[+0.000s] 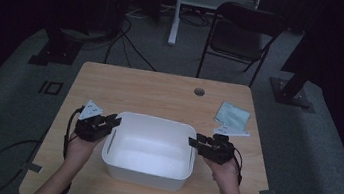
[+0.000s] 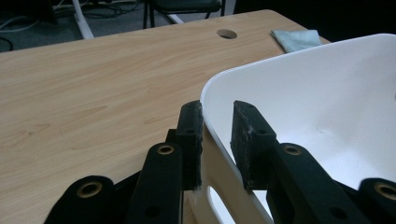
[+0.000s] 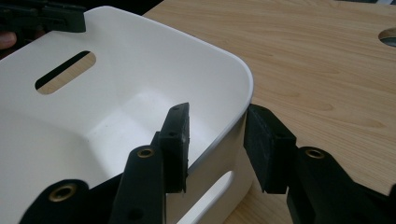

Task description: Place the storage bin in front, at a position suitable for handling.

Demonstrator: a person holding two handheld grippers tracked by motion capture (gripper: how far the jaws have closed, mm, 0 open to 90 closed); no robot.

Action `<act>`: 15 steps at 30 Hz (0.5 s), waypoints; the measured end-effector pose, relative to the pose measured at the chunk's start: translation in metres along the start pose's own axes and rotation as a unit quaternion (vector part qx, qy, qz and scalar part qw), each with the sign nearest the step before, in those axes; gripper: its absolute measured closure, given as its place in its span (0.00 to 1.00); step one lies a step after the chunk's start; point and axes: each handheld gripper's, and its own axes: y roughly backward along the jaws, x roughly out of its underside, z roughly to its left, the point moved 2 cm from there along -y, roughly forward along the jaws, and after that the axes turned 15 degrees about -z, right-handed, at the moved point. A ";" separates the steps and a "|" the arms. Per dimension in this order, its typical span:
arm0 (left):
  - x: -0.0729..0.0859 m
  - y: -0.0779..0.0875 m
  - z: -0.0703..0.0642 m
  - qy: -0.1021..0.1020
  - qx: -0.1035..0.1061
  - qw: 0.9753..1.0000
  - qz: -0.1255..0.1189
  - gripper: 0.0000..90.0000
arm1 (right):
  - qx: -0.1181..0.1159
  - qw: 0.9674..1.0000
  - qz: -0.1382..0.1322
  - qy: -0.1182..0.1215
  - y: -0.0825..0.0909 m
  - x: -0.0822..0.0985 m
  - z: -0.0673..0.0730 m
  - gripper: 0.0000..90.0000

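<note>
Light wooden table point(image 1: 125, 88), glossy white slot-handled tub point(image 1: 150, 147), both grippers' fingers astride opposite rims, neither visibly clamping.

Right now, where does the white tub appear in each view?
High view: the tub sits at table centre, between both grippers.
Left gripper view: it is at the right, wall between the jaws.
Right gripper view: it is at the left.
Shared landmark: the round table hole.

Both forearms reach in from the counter's near edge, angled slightly inward. The left hand-held gripper point(image 1: 115, 121) points right, its jaws narrowly parted, one lower than the other; the right hand-held gripper point(image 1: 192, 142) points left, jaws parted a little wider
</note>
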 end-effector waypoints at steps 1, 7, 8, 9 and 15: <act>0.000 0.001 0.000 0.001 0.000 1.000 -0.001 0.82 | -0.001 1.000 0.000 -0.002 -0.001 0.000 0.000 0.68; 0.003 0.002 -0.002 -0.007 -0.008 1.000 0.002 0.78 | -0.004 1.000 0.002 -0.005 -0.005 -0.002 -0.003 0.70; 0.003 0.003 -0.002 -0.006 -0.009 1.000 0.002 0.78 | -0.005 1.000 0.002 -0.005 -0.005 -0.003 -0.004 0.70; 0.003 0.003 -0.002 -0.005 -0.010 1.000 0.002 0.78 | -0.005 1.000 0.002 -0.006 -0.006 -0.003 -0.004 0.70; 0.005 0.007 -0.004 0.005 -0.017 1.000 -0.003 0.78 | -0.009 1.000 0.005 -0.009 -0.010 -0.005 -0.007 0.71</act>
